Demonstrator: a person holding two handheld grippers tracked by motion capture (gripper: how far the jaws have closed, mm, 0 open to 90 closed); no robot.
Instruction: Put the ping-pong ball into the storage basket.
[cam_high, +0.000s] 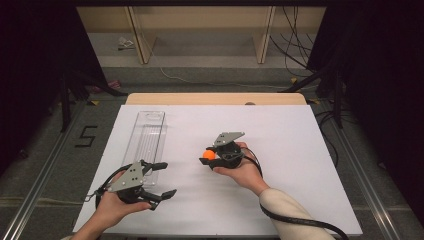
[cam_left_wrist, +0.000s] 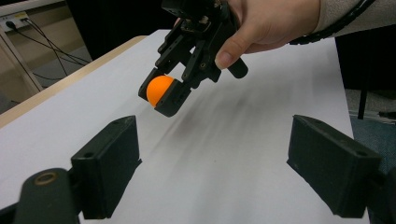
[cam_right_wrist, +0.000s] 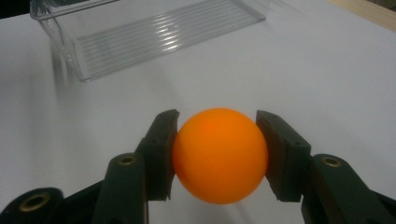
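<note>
Clearly the right gripper (cam_right_wrist: 219, 156) was clenched on the orange ball (cam_right_wrist: 219, 155), above the table's (cam_high: 300, 150) middle. It looked light, smooth and slippery, best held across its widest part. The left gripper (cam_high: 162, 179) was released near the front-left corner.

The clear tray (cam_right_wrist: 144, 37) gets chopped off by the top edge in the right gripper view. From above, the orange ball (cam_high: 208, 154) is half tucked behind the right hand-held gripper (cam_high: 209, 157), tiny too.

It looked like a lab: a white table (cam_high: 300, 150), black curtains (cam_high: 30, 75), loose cables (cam_high: 295, 45), floor rails (cam_high: 45, 165).
</note>
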